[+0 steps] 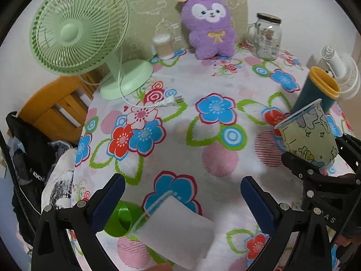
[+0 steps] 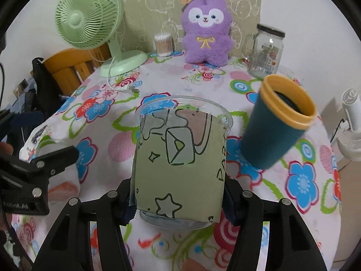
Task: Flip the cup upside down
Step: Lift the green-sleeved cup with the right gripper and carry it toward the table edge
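A flowered cloth covers the counter (image 1: 203, 79), with a green fan (image 1: 76, 27) and purple plush (image 1: 212, 22) by the wall. The clear cup (image 2: 180, 158), wrapped in a pale green doodled sleeve, sits mouth-up above the counter, clamped in the right hand-held gripper (image 2: 180, 205). The left hand-held gripper (image 1: 182, 194) gapes wide, holding nothing.

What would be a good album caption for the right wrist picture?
Right gripper clamps a clear plastic cup, mouth up, over the flowered tablecloth, a teal cup beside it.
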### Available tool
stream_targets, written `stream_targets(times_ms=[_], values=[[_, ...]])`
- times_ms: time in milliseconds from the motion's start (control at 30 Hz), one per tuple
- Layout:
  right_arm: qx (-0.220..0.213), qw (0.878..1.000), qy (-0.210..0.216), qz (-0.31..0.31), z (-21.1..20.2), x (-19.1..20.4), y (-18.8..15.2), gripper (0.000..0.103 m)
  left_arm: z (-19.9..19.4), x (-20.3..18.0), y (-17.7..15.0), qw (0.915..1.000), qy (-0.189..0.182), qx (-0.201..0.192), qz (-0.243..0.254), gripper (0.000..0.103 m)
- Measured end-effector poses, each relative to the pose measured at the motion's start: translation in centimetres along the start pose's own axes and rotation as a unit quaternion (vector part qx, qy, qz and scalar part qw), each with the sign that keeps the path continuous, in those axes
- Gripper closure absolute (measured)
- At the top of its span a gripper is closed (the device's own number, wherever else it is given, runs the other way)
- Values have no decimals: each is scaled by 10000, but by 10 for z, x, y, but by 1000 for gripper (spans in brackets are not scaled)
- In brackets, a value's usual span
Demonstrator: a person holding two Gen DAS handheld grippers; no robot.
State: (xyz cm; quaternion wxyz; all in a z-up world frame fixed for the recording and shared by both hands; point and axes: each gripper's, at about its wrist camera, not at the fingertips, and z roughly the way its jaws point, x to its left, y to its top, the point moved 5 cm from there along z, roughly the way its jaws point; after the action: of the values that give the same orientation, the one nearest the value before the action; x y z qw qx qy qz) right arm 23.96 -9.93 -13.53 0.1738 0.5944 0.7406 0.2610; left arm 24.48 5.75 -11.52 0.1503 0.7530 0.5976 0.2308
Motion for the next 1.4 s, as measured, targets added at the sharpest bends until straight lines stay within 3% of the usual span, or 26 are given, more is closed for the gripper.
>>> stream_targets(times_ms=[433,767,933,1400], values=[[-72,9990,-159,-403,-75,-16,-60,40,-54,-50,-32,9986,-359,-266,275,0],[414,9971,-47,-644,-102,-8,-135,40,-79,-80,-88,9970,-653,-300,277,0],[661,9947,-57,-790,-112,-1,-167,40,-89,-92,-117,9970,-600,-403,262,0],[1228,9863,-435,-1014,-105,-11,-191,39,-75,-112,-160,9950,-993,-72,-37,0]])
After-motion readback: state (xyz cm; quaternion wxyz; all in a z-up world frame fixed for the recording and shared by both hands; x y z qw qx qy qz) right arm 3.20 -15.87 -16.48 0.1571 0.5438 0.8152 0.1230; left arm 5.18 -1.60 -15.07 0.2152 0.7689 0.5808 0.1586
